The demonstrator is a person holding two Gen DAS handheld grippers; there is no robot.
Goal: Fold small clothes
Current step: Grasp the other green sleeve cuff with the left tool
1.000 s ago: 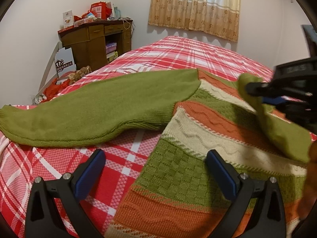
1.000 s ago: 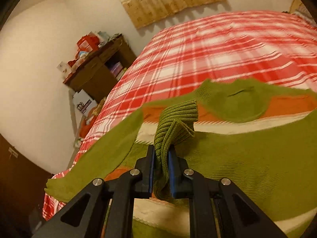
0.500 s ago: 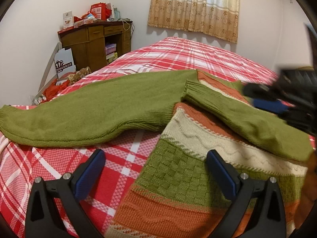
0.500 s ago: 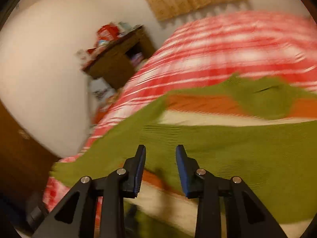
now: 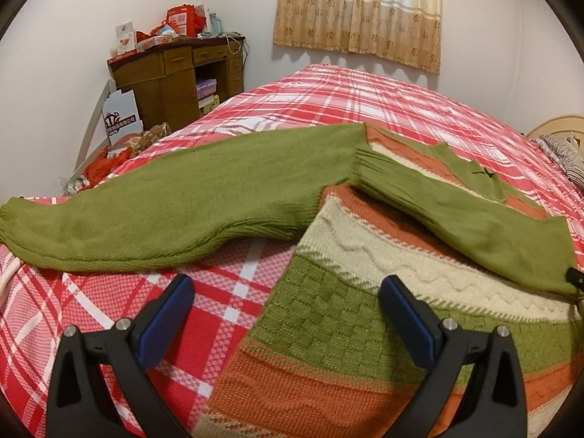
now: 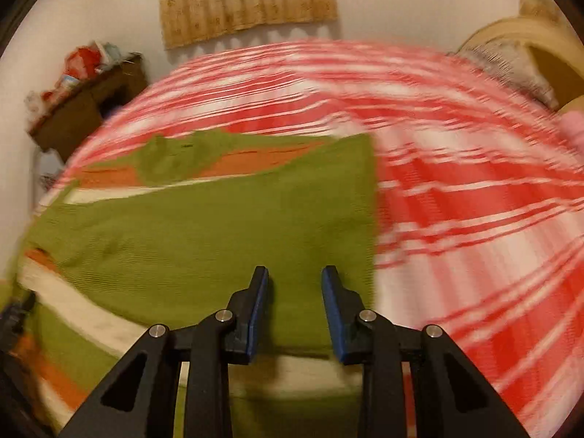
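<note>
L→R, L wrist view. Far L: wooden desk [image 5: 175, 80] w/ clutter on top, against wall, well apart from bed. Bed w/ red plaid cover [image 5: 365, 102] carries the sweater [image 5: 365, 292], laid flat, striped green/cream/orange body near cam.

L sleeve [image 5: 164, 215]: stretched straight out over plaid, cuff at far L edge. Not folded yet.

L gripper [image 5: 284, 310]: spread wide, empty, hovering just above sweater hem/side edge; L finger over plaid, R finger over green check band. No contact I can confirm.

R sleeve [image 5: 456, 211]: lies folded in diag. across chest, cuff near the L shoulder seam. Step looks done.

R wrist view (heavy motion blur): R gripper [image 6: 295, 310] parted, nothing between pads, over folded R sleeve [image 6: 219, 237] close to sweater's R edge. Collar [image 6: 171, 153] visible beyond.

Progress est.: ~1 of 2 sleeves in. Left: fold L sleeve across, then fold body hem-to-collar. L sleeve is long, soft knit; likely sags if lifted from cuff alone.
</note>
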